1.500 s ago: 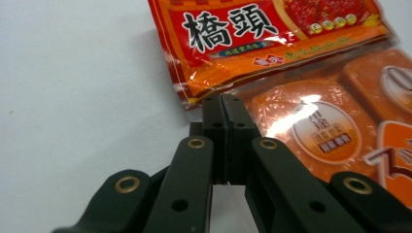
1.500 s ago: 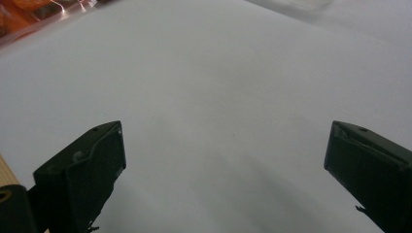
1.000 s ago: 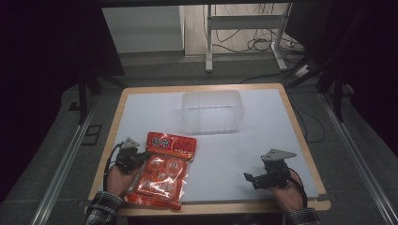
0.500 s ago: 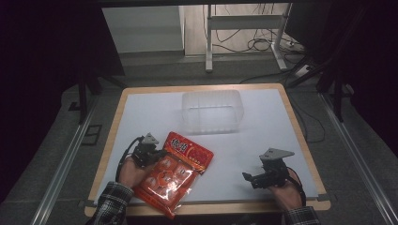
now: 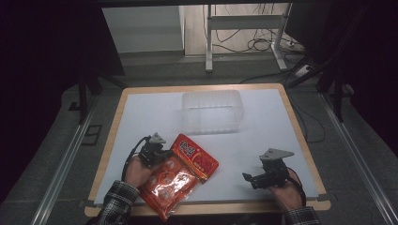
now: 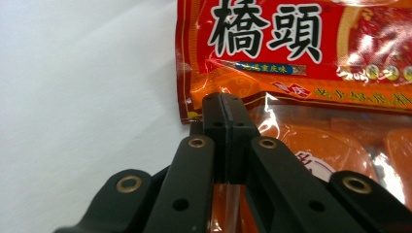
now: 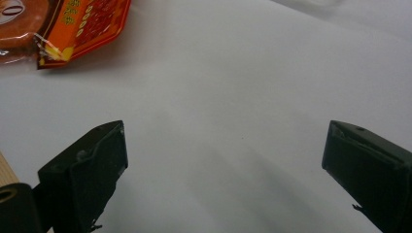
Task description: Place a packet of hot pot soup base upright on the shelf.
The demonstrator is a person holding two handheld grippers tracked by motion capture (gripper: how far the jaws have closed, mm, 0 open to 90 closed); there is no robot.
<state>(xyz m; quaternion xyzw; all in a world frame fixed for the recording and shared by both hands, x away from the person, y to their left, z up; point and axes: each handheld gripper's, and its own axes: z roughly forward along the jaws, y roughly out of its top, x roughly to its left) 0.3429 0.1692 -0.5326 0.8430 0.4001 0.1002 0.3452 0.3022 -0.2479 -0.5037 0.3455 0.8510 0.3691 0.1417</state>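
A red and orange snack bag with Chinese print lies tilted near the table's front left, its lower end past the front edge. My left gripper is shut on the bag's left edge; in the left gripper view its jaws pinch the bag just below the red header, at the gripper's tip. My right gripper rests low at the front right, open, with bare white table between its jaws. A corner of the bag shows at the top left of the right gripper view.
A clear plastic tub stands upright at the middle back of the white table. The table has a wooden rim. Dark floor, metal rails and a stand with cables lie beyond it.
My left gripper has carried the bag to the right and turned it, so its top now points toward the middle of the table. The right gripper has stayed where it was.
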